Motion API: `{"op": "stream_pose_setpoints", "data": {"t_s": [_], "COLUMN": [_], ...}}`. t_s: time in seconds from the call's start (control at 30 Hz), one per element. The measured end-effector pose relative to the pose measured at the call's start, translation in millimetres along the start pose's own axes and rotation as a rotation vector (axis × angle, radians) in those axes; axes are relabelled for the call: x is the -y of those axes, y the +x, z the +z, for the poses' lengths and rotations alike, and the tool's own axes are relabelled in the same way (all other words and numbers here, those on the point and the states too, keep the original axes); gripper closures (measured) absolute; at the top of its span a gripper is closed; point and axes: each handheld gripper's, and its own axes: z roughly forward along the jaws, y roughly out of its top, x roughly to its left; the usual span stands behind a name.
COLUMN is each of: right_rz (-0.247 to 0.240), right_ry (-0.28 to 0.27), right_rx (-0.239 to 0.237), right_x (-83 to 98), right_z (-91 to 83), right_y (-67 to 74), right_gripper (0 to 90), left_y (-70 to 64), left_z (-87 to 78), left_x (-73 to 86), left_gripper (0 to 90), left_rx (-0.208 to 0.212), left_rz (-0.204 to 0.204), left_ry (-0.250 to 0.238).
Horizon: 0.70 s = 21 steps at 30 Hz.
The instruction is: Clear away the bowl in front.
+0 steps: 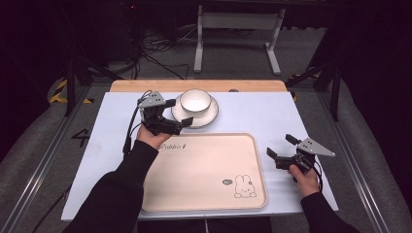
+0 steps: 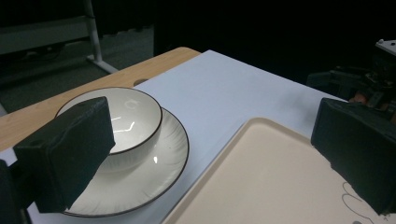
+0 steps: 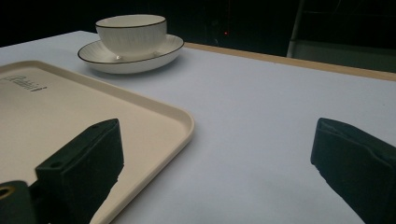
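Note:
A white bowl (image 1: 196, 99) with a dark rim sits on a white saucer (image 1: 210, 116) at the back middle of the table. In front of them lies a cream tray (image 1: 209, 170) with a rabbit drawing. My left gripper (image 1: 179, 112) is open at the saucer's left edge, one jaw beside the bowl (image 2: 128, 114) and the other over the tray's corner (image 2: 271, 182); nothing is held. My right gripper (image 1: 282, 145) is open just right of the tray, low over the bare table. In its view the tray's edge (image 3: 184, 119) passes its left jaw, with the bowl (image 3: 131, 32) and saucer (image 3: 140, 58) far off.
The table top (image 1: 262, 109) is pale blue-white with a wooden strip (image 1: 145, 86) along its far edge. Beyond it stand a white frame leg (image 1: 199, 43) and dark stands on the floor. The other hand's gripper (image 2: 373, 79) shows far right in the left gripper view.

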Motion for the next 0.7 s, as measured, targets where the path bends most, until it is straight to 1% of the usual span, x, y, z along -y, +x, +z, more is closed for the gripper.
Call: {"op": "stream_pose_setpoints", "data": {"t_s": [0.07, 0.2, 0.27, 0.4, 0.43, 0.47, 0.5, 0.57, 0.6, 0.7], "right_rz": [0.000, 0.002, 0.002, 0.004, 0.003, 0.003, 0.003, 0.003, 0.003, 0.002], "right_ry": [0.000, 0.000, 0.000, 0.000, 0.000, 0.000, 0.000, 0.000, 0.000, 0.001], "right_rx": [-0.001, -0.001, -0.001, -0.002, -0.003, -0.003, -0.003, -0.003, -0.004, -0.003], "right_x": [0.0, 0.0, 0.0, 0.0, 0.0, 0.0, 0.0, 0.0, 0.0, 0.0], "right_z": [0.0, -0.1, -0.1, -0.2, -0.2, -0.2, -0.2, -0.2, -0.1, -0.1], "right_y": [-0.1, -0.1, -0.2, -0.3, -0.3, -0.2, -0.2, -0.3, -0.4, -0.2], "right_gripper": [3.0, 3.0, 3.0, 3.0, 3.0, 3.0, 3.0, 3.0, 3.0, 3.0], "left_y": [1.5, 7.3, 9.9, 13.1, 14.1, 16.0, 16.6, 17.9, 18.7, 21.1], "left_z": [3.4, 10.9, 13.9, 18.5, 20.4, 22.1, 23.4, 25.4, 26.9, 29.5], "left_x": [-2.2, -6.6, -8.3, -10.9, -12.0, -13.1, -13.3, -14.2, -14.2, -14.9], "left_gripper": [0.2, 0.3, 0.3, 0.3, 0.3, 0.3, 0.3, 0.3, 0.3, 0.3], "left_rx": [0.000, -0.004, -0.002, -0.010, -0.020, -0.016, -0.023, -0.027, -0.021, -0.025], "left_rz": [-0.002, 0.012, 0.011, 0.016, 0.017, 0.018, 0.016, 0.019, 0.016, 0.013], "left_ry": [0.008, 0.031, 0.032, 0.048, 0.055, 0.059, 0.049, 0.051, 0.047, 0.044]}}
